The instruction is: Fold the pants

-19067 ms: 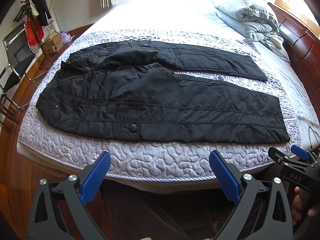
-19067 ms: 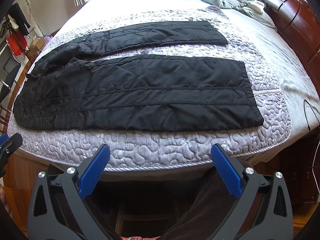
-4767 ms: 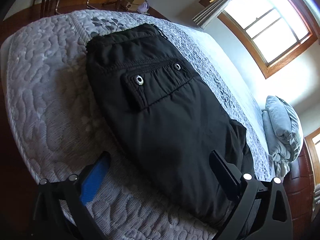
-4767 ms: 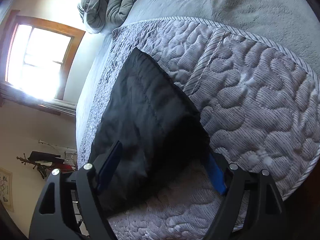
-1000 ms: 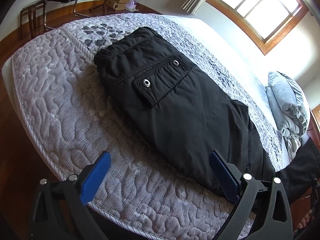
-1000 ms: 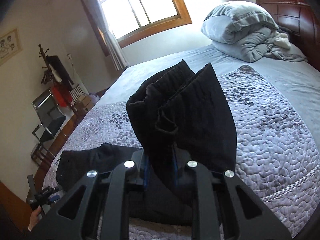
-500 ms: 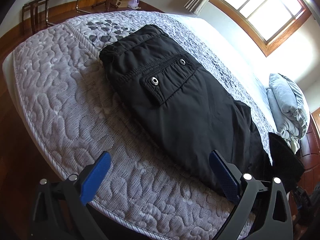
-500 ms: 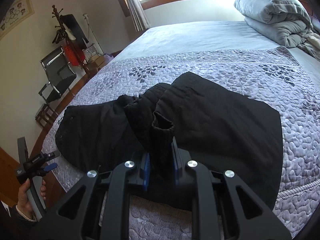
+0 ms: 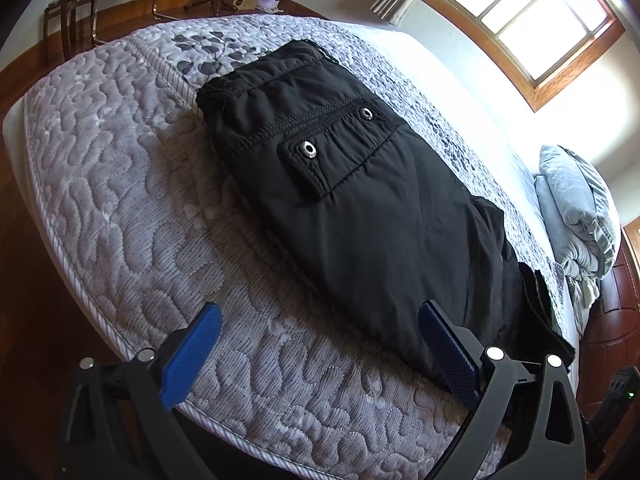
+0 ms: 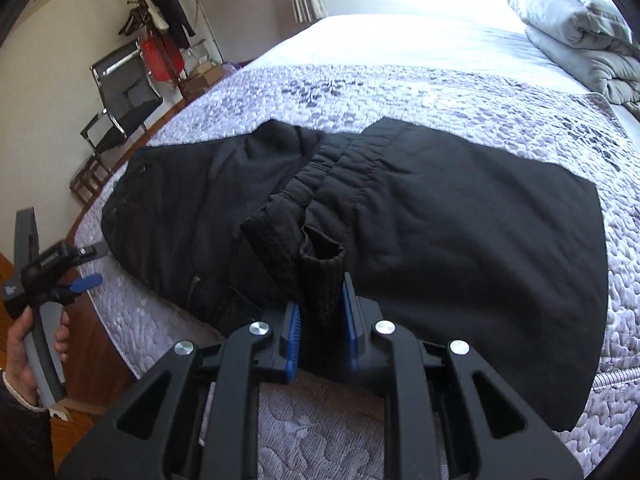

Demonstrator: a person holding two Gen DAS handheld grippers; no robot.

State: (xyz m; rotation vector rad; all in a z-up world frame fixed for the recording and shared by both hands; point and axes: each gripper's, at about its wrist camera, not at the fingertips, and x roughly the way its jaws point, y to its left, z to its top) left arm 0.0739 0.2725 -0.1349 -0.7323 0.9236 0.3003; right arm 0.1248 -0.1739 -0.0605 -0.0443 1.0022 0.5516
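The black quilted pants (image 9: 360, 216) lie folded lengthwise on the grey quilted bed cover (image 9: 120, 208), waist end with snap pockets at the far left. My left gripper (image 9: 320, 344) is open and empty, just above the bed's front edge, its right pad beside the pants. My right gripper (image 10: 320, 320) is shut on the leg hems of the pants (image 10: 440, 232) and holds them low over the middle of the pants, the legs doubled back toward the waist. The left gripper also shows in the right wrist view (image 10: 86, 268), held in a hand off the bed's left corner.
A folded grey duvet (image 10: 580, 28) lies at the head of the bed. A black chair (image 10: 124, 100) and a coat stand (image 10: 156, 28) are by the left wall. A dark wood headboard (image 9: 616, 320) is at the right. Wood floor lies along the bed's left side.
My right gripper has carried the leg hems down and toward the waist, so the legs now lie doubled over the pants. My left gripper has shifted only slightly.
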